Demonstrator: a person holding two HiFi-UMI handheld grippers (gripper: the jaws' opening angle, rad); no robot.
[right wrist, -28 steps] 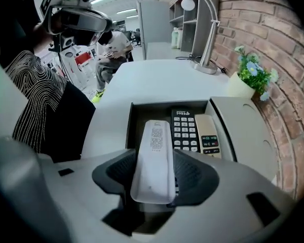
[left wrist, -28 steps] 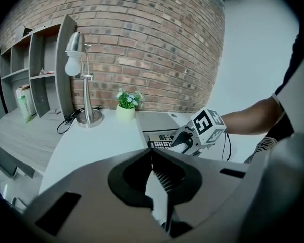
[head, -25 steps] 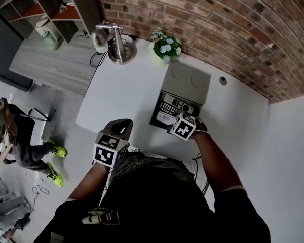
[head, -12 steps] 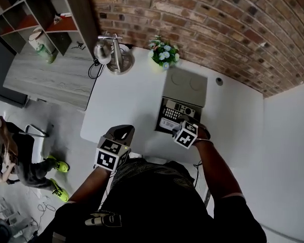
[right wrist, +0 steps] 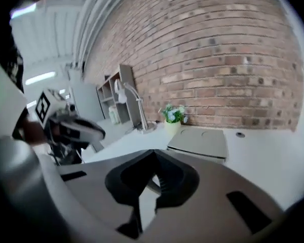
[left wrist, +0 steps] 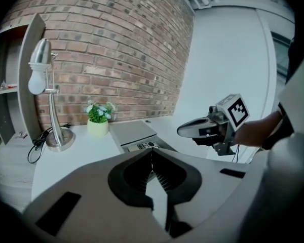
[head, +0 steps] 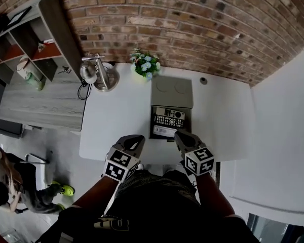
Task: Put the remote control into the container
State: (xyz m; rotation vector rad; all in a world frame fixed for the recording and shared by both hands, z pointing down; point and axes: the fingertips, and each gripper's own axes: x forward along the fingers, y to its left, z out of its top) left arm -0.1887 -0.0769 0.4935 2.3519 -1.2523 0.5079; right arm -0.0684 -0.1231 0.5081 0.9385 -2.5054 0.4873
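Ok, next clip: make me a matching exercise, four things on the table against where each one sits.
Things:
1 remote control
2 flowerpot
3 lamp
4 lid

Places:
A far left corner of the table
B inside the box
C flat behind the box
D by the brick wall, between lamp and lid

Pairs: 1-B, 2-D, 3-A, 4-C

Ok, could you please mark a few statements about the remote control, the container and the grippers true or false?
The remote control lies inside the container. True.
The right gripper holds the remote control. False: its jaws have just closed, with nothing between them.
The desk lamp stands right of the container. False: it stands left of it in the head view.
The left gripper has its jaws together and empty. True.
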